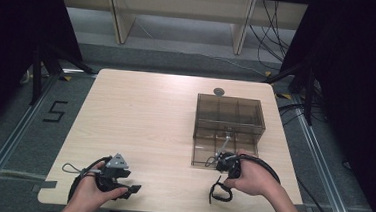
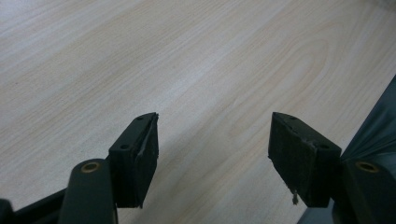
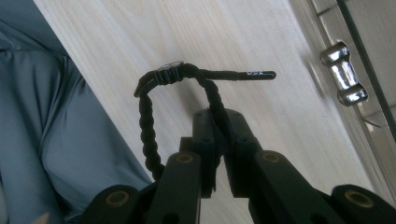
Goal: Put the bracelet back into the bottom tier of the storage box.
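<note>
A black braided bracelet (image 3: 145,122) with a small clasp and a stiff tagged end hangs as a loop from my right gripper (image 3: 223,119), whose jaws are shut on one strand of it. In the high view that right gripper (image 1: 223,177) is held just in front of a brown see-through compartment box (image 1: 230,114), with the bracelet (image 1: 218,192) dangling above the table near the front edge. My left gripper (image 2: 212,140) is open over bare wood with nothing between its jaws. It sits low at the table's front left (image 1: 129,181).
The light wooden table (image 1: 145,118) carries the box at right, with a shallow open section (image 1: 203,154) at its front. A small grey round disc (image 1: 219,91) lies behind the box. Grey clothing (image 3: 42,140) is close below the right gripper.
</note>
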Demonstrator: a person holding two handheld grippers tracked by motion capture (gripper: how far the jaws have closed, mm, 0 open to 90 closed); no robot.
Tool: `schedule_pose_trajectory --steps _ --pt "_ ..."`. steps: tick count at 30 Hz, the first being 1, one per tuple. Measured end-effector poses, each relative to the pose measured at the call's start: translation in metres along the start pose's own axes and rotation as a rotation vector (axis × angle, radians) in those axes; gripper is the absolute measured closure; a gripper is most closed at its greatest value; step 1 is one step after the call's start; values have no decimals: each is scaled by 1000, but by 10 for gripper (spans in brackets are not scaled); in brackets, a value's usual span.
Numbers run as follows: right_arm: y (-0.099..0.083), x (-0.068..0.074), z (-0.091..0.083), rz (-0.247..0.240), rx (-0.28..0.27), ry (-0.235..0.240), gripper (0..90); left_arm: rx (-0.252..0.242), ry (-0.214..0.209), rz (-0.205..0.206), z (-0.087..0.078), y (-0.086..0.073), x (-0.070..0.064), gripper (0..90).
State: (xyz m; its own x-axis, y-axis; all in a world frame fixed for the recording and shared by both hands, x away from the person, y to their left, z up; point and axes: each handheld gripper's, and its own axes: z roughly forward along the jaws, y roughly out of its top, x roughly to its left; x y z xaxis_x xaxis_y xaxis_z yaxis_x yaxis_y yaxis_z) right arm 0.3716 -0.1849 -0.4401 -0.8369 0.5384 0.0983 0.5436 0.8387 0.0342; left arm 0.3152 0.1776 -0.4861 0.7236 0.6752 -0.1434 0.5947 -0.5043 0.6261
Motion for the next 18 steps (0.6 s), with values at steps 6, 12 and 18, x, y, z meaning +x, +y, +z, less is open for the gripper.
schedule_pose_trajectory --steps 6,12,18 --pt "-4 -2 -2 10 11 -1 845 3 0 1 0 0 0 334" --pt "-9 -3 -3 30 -12 13 845 4 -1 4 0 0 0 335" --pt "-13 -5 -7 68 6 1 845 5 -1 2 0 0 0 335"
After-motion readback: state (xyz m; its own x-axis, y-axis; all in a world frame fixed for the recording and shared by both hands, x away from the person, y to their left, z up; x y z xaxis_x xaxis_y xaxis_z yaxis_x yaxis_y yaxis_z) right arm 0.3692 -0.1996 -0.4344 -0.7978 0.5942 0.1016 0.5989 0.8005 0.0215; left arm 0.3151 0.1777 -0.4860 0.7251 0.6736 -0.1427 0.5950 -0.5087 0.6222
